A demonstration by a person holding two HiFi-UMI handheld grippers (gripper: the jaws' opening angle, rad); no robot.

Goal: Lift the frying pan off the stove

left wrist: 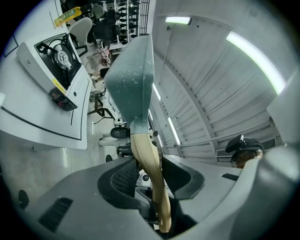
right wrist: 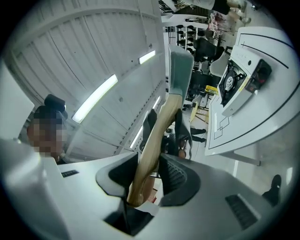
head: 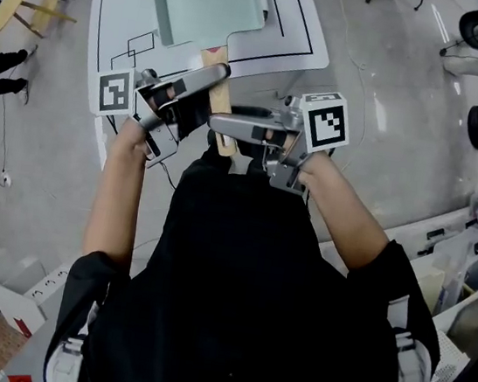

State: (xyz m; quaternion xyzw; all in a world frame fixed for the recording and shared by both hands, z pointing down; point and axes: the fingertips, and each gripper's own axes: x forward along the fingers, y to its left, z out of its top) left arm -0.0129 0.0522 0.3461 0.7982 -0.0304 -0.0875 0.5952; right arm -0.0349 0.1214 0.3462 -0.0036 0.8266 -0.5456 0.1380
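The frying pan (head: 204, 0) is hanging in the air over the white surface (left wrist: 33, 108), apparently clear of the stove (left wrist: 56, 58), which is sitting off to one side of it; its wooden handle (left wrist: 147, 159) is running back from the pan toward the person; the left gripper (left wrist: 150, 176) is clamping the handle nearer the pan body, jaws partly closed on the wood; the right gripper (right wrist: 150, 171) is gripping likewise near the handle's free end; carrying it further is probably depending on both grips along that axis.
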